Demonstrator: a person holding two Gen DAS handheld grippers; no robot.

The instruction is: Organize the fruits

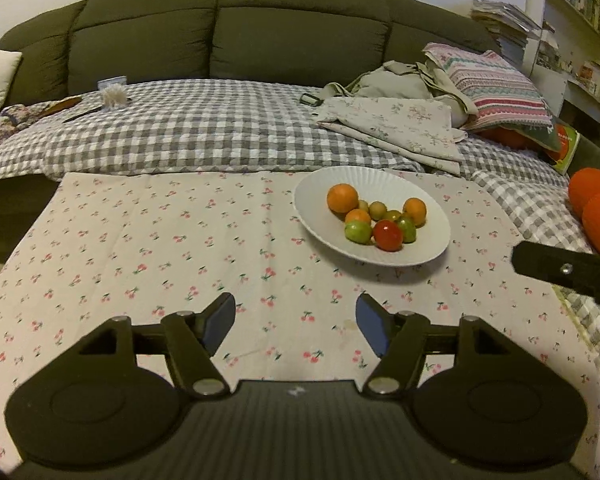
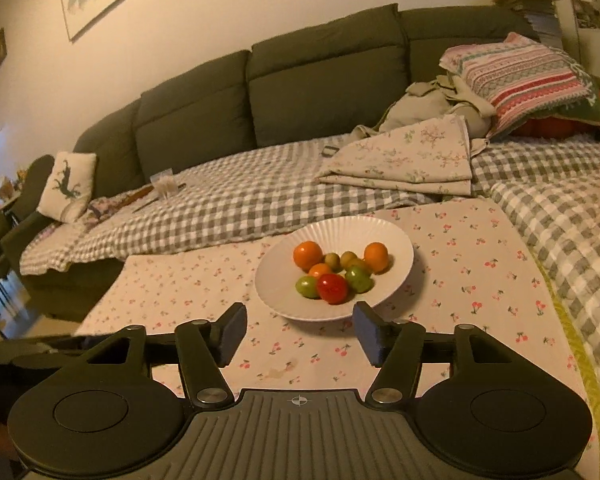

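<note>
A white ribbed plate [image 1: 319,188] [image 2: 284,296] sits on a table with a cherry-print cloth [image 1: 160,240] [image 2: 479,272]. It holds several fruits: oranges [image 1: 342,198] [image 2: 307,255], a red tomato [image 1: 387,235] [image 2: 331,288], green tomatoes [image 1: 357,232] [image 2: 307,286] and small olive-green fruits [image 1: 378,209] [image 2: 331,259]. My left gripper [image 1: 296,322] is open and empty, over the cloth in front of and left of the plate. My right gripper [image 2: 300,330] is open and empty, just before the plate's near rim; part of it shows in the left wrist view [image 1: 563,272].
A dark green sofa [image 1: 228,32] [image 2: 323,88] with a grey checked blanket [image 1: 204,132] [image 2: 240,208] lies behind the table. Folded floral cloth [image 1: 399,124] [image 2: 411,156], a striped pillow [image 1: 495,84] [image 2: 523,76] and red-orange cushions [image 1: 595,208] lie at the right.
</note>
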